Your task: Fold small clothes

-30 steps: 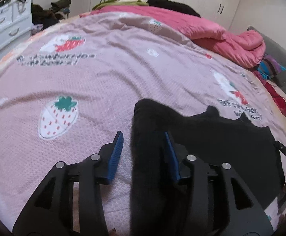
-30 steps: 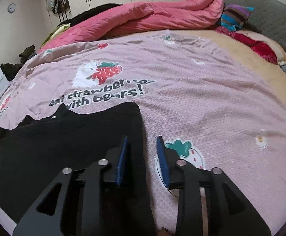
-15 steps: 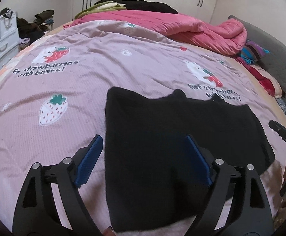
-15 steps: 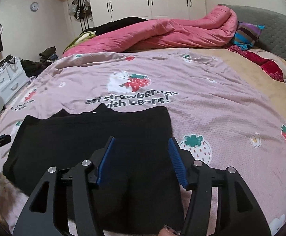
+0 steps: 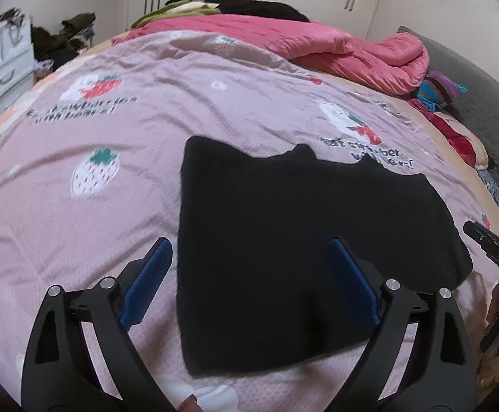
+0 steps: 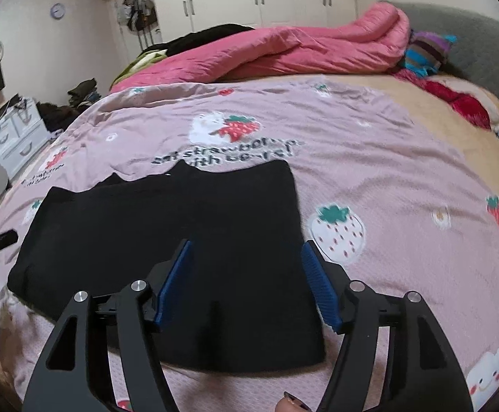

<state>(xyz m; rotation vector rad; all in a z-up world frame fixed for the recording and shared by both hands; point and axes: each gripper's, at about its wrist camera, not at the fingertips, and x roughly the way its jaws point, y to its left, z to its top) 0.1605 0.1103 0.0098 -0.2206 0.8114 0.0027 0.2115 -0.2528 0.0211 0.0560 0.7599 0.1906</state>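
Note:
A black garment (image 5: 301, 213) lies flat on the pink strawberry bedsheet (image 5: 88, 226), its near edge just ahead of both grippers. My left gripper (image 5: 249, 243) hovers over the garment's near left part, its jaws opening wide, blue pads (image 5: 146, 281) clear of the cloth. In the right wrist view the same garment (image 6: 153, 213) spreads to the left. My right gripper (image 6: 246, 244) hangs over its near right part, jaws also opening with nothing pinched. A black finger (image 5: 490, 243) of the right gripper shows at the left view's right edge.
A rumpled pink duvet (image 6: 284, 55) lies across the far side of the bed, with striped and red pillows (image 6: 428, 51) by the grey headboard (image 6: 473, 37). White drawers (image 6: 15, 140) and a pile of dark clothes (image 5: 64, 41) stand off the bed's left. Wardrobes line the back wall.
Both grippers have let go of the black garment, widened their jaws and drawn back. The garment now lies flat and further ahead of the fingers.

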